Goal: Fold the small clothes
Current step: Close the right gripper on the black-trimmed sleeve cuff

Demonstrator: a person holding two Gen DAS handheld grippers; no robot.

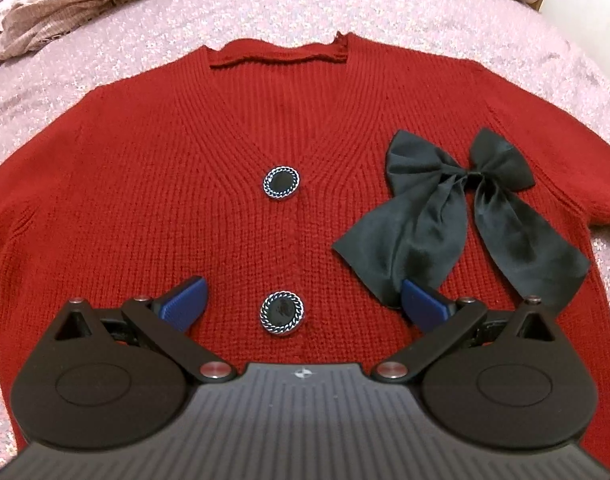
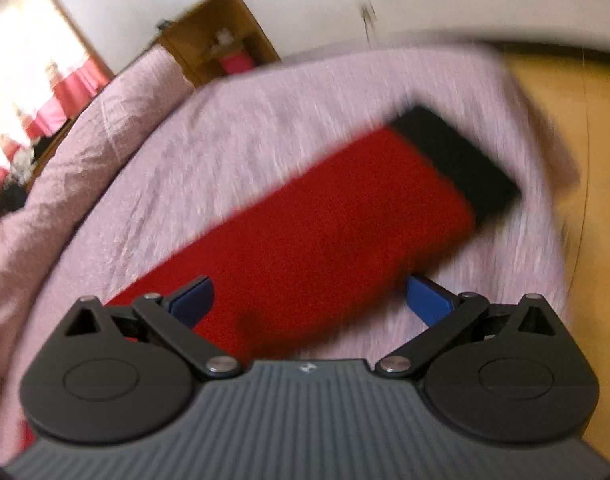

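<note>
- A red ribbed-knit cardigan [image 1: 145,184] with a black satin bow [image 1: 461,208] is being shown flat on pink bedding [image 1: 265,8].
- The left gripper [image 1: 303,300] and right gripper [image 2: 311,300] are being held spread, gripping nothing.

No words, numbers or brand names could be read in either view. The only sign was a small pale emblem stamped on the ribbed grey body of the left gripper [image 1: 304,305] and of the right gripper [image 2: 307,298], too small to make out.
</note>
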